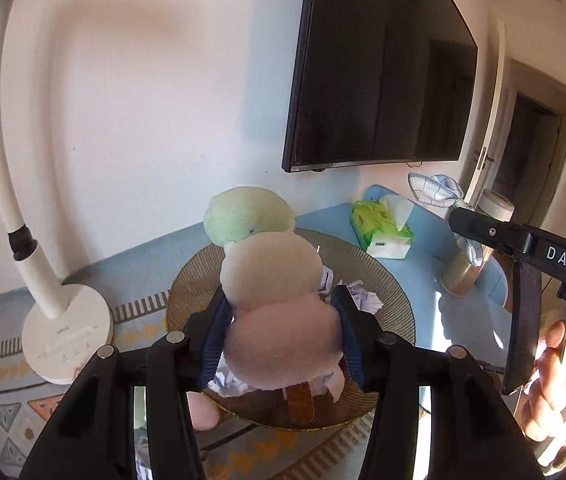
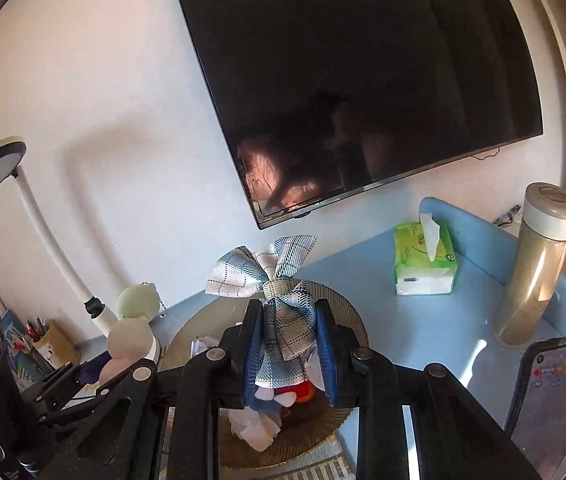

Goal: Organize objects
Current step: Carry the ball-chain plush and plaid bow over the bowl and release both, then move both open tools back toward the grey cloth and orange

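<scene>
My left gripper [image 1: 281, 332] is matte black plastic with ribbed dark-blue pads [image 1: 215, 340] and round silver pins on its linkage arms. My right gripper [image 2: 289, 354] matches it: black frame, blue pads [image 2: 251, 354], silver pins. Seen from the left wrist, its side bears white letters "DAS" [image 1: 562, 258]. Just below that label, bare skin-toned fingers [image 1: 563, 376] show.

Daylight from my right throws bright patches on the blue table [image 2: 435, 320], soft shadows up the wall [image 1: 143, 100] and glare on the dark television [image 2: 279, 176], while edges curve and darken.
</scene>
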A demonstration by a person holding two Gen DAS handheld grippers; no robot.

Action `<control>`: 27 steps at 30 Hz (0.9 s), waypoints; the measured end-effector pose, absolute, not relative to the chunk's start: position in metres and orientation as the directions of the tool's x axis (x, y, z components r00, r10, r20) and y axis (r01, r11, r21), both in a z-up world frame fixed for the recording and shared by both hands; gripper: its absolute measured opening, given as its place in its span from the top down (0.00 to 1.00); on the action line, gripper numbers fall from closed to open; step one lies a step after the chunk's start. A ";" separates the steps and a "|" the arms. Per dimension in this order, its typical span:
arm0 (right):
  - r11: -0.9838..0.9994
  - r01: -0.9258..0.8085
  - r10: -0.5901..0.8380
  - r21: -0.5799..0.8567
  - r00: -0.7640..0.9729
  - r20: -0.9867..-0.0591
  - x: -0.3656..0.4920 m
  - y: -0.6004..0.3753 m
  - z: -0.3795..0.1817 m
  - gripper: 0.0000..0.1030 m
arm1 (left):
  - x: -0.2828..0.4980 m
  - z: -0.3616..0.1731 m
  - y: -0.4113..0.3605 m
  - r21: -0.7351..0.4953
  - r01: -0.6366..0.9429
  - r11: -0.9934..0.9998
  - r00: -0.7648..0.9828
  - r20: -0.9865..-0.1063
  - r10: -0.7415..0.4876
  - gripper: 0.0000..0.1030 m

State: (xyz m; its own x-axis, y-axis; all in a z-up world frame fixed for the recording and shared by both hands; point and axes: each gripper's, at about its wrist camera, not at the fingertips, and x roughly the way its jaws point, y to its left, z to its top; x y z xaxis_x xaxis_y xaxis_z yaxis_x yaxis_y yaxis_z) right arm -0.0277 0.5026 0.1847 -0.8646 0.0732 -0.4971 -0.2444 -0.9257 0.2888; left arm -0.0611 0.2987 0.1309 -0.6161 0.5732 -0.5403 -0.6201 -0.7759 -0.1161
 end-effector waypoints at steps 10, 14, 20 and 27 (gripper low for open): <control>-0.933 -0.225 0.000 0.282 -0.782 -0.623 -0.066 0.510 0.134 0.55 | -0.088 0.102 0.299 -0.205 -0.611 -0.764 -0.560 -0.571 0.601 0.21; -0.936 -0.177 -0.057 0.305 -0.777 -0.627 -0.046 0.492 0.132 0.54 | -0.068 0.106 0.271 -0.191 -0.595 -0.781 -0.583 -0.567 0.583 0.21; -0.953 0.018 -0.187 0.303 -0.823 -0.536 0.006 0.422 0.153 0.36 | -0.022 0.127 0.194 -0.204 -0.507 -0.837 -0.672 -0.514 0.532 0.21; -0.980 0.117 -0.188 0.162 -0.820 -0.541 0.036 0.320 0.096 0.22 | 0.031 0.115 0.096 -0.195 -0.261 -0.945 -0.825 -0.464 0.323 0.01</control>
State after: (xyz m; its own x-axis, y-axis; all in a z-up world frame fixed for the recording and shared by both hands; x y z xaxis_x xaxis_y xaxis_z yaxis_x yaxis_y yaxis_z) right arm 0.0358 0.3203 0.0963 -0.8195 -0.1878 -0.5414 0.1172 -0.9797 0.1624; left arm 0.0313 0.0959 0.1146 -0.8247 0.3233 -0.4640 -0.2607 -0.9454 -0.1954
